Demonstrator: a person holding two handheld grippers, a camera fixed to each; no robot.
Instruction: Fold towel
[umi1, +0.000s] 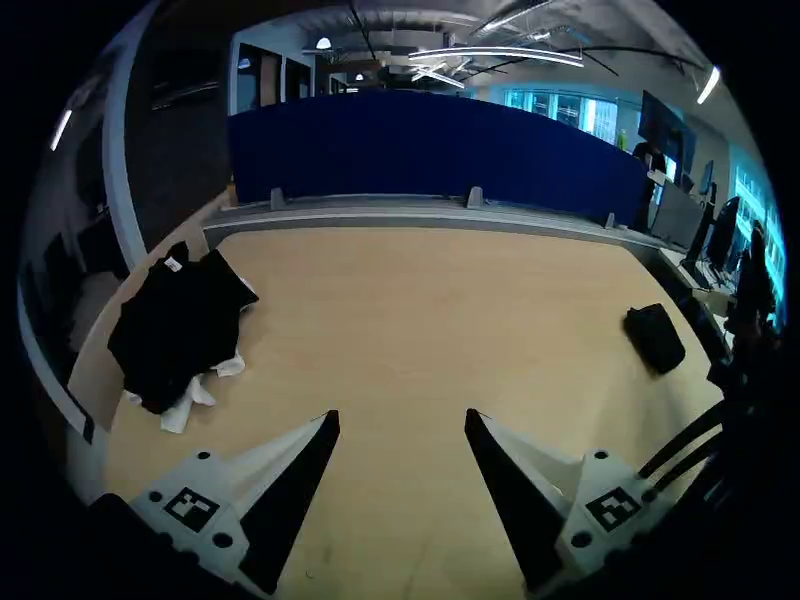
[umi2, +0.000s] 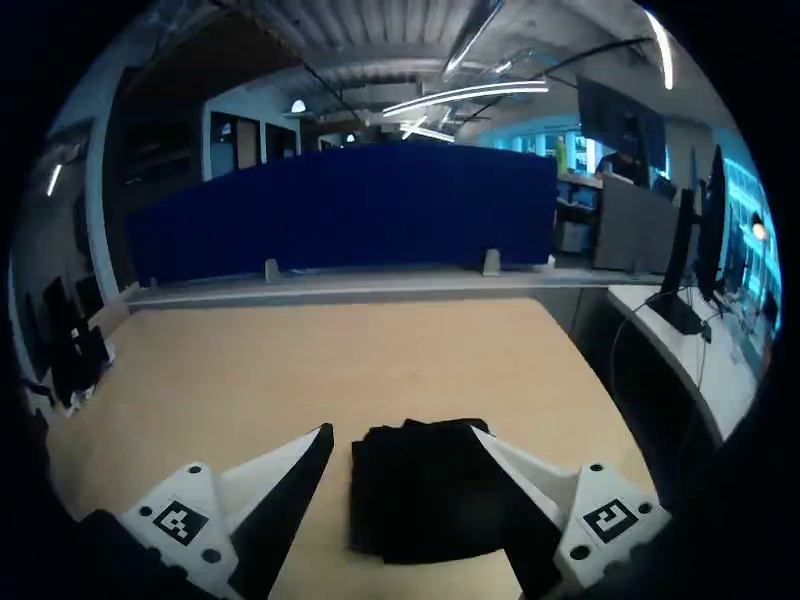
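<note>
**Presently: two claws released over a wooden surface, dark cloth at either end**

Left gripper view, left to right:
- Heap of black and white cloth (umi1: 180, 325). It lies crumpled at the far left of the surface (umi1: 430, 320), close to its left edge. The black cloth is on top and white pieces poke out at the near side.
- Left claw (umi1: 400, 415). It is released, with its fingers spread wide. Bare wood shows between them and nothing is held.
- Blue partition (umi1: 430, 150). It stands along the far edge of the surface.
- Small black bundle (umi1: 655, 337). It lies at the right of the surface near the right edge, well apart from the heap. It looks like folded cloth, though the material is hard to tell.
- Monitors (umi1: 700, 215). They stand on desks beyond the right end of the surface.

Right gripper view, left to right:
- Right claw (umi2: 400, 430). It is released, with its fingers apart.
- Folded black towel (umi2: 425, 490). It lies flat on the surface between the two fingers, a neat dark rectangle.
  - A strip of bare wood separates the towel from the left finger.
  - The right finger overlaps the towel's right edge, and whether it touches cannot be told.
- The blue partition crosses the far side, and more monitors stand at the right.
</note>
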